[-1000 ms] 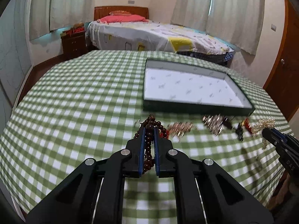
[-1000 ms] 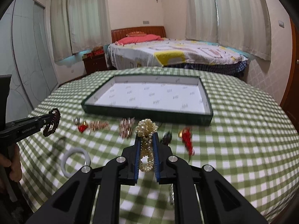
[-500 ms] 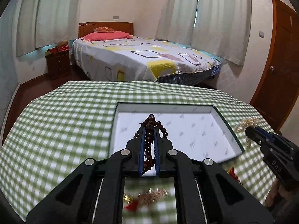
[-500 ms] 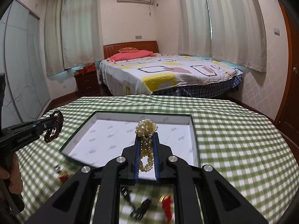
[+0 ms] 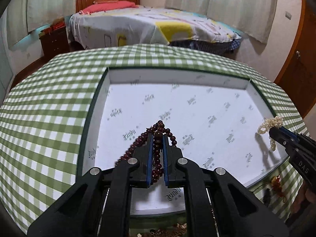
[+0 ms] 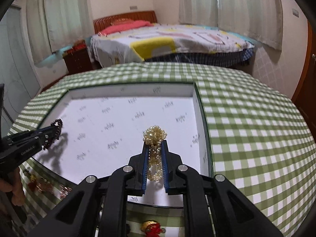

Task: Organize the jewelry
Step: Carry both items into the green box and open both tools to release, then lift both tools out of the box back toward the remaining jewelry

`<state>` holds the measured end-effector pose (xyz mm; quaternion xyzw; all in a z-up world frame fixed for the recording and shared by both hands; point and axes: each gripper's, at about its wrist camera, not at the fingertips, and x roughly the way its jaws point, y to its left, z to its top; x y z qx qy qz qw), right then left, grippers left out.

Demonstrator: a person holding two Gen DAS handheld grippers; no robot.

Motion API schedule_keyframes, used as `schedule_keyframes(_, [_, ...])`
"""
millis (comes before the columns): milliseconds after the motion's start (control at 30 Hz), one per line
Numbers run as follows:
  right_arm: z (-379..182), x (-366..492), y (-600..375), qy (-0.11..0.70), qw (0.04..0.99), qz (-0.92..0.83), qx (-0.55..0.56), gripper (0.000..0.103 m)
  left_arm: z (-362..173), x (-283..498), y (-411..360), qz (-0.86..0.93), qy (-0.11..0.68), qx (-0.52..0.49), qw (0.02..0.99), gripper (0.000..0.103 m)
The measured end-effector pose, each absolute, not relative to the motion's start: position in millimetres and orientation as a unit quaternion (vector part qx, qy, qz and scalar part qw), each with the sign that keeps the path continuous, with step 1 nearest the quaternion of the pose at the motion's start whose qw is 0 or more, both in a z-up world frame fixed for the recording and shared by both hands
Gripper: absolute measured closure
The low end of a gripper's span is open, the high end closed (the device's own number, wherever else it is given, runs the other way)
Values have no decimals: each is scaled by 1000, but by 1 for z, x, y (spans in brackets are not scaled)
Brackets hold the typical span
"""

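My left gripper is shut on a dark red bead bracelet and holds it over the near left part of the shallow green tray with white lining. It also shows at the left of the right wrist view. My right gripper is shut on a pearl bracelet over the tray's near right part. In the left wrist view the right gripper and the pearls show at the tray's right edge.
The tray lies on a table with a green-and-white checked cloth. Several loose jewelry pieces lie on the cloth in front of the tray: red and gold ones, a red ornament, more at the right. A bed stands behind.
Both grippers have moved forward from above the loose jewelry to above the tray, and lower toward its lining, each still holding its bracelet.
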<state>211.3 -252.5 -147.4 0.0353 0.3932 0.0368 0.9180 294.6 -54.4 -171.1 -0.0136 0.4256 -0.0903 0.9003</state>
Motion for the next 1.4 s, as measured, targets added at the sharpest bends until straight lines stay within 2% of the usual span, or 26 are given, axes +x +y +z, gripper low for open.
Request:
schedule_keyframes(167, [-159,212,-257,415,909,31,39,90,-181,302,-54,-95,447,-23,889,94])
schedule_keyframes(233, [-160,211,-256,417,908,31,38,86,-183,305,-54,-92,454,-23,886,90])
schedule_keyframes(267, [-160,211,-256,417,908,30,36,84,-185,306,-55,-91,456,-24,885,85])
schedule_keyframes(333, [-160,210,-258,416,908,28,34,71,-185,306,-56,-91,455,-24,886,82])
schedule_keyframes(400, [-160,208,-259,417,908,28,38,66,-185,306,-58,-91,455,-22,885,81])
schedule_keyframes(533, [-160,208,-260,415,909,30,36,63,-186,309,-58,-92,455,-23,885,79])
schedule_keyframes(567, [-159,209,-260,415,909,30,37,62,-186,309,-58,-92,455,-22,885,78])
schedule_keyframes(600, [-158,208,-260,413,909,30,39,60,-185,308,-58,-92,455,-22,885,66])
schedule_keyframes(633, [-157,207,-260,412,910,29,39,59,-185,307,-58,-92,453,-22,886,59])
schedule_keyframes(1100, [-139,189,-262,385,921,25,45,55,-183,289,-54,-92,452,-21,887,58])
schedule_keyframes(1133, [-138,187,-261,385,922,25,45,55,-183,289,-55,-93,452,-21,887,55])
schedule_keyframes(1167, [-138,186,-261,385,922,26,45,55,-182,287,-55,-98,447,-21,889,38])
schedule_keyframes(1200, [-139,185,-261,385,921,26,45,55,-180,286,-57,-113,443,-28,889,25])
schedule_keyframes(1267, [-140,184,-261,388,920,25,45,55,-177,283,-61,-108,436,-19,893,20])
schedule_keyframes(1400, [-144,184,-261,392,918,26,48,55,-171,279,-66,-107,430,-8,896,20])
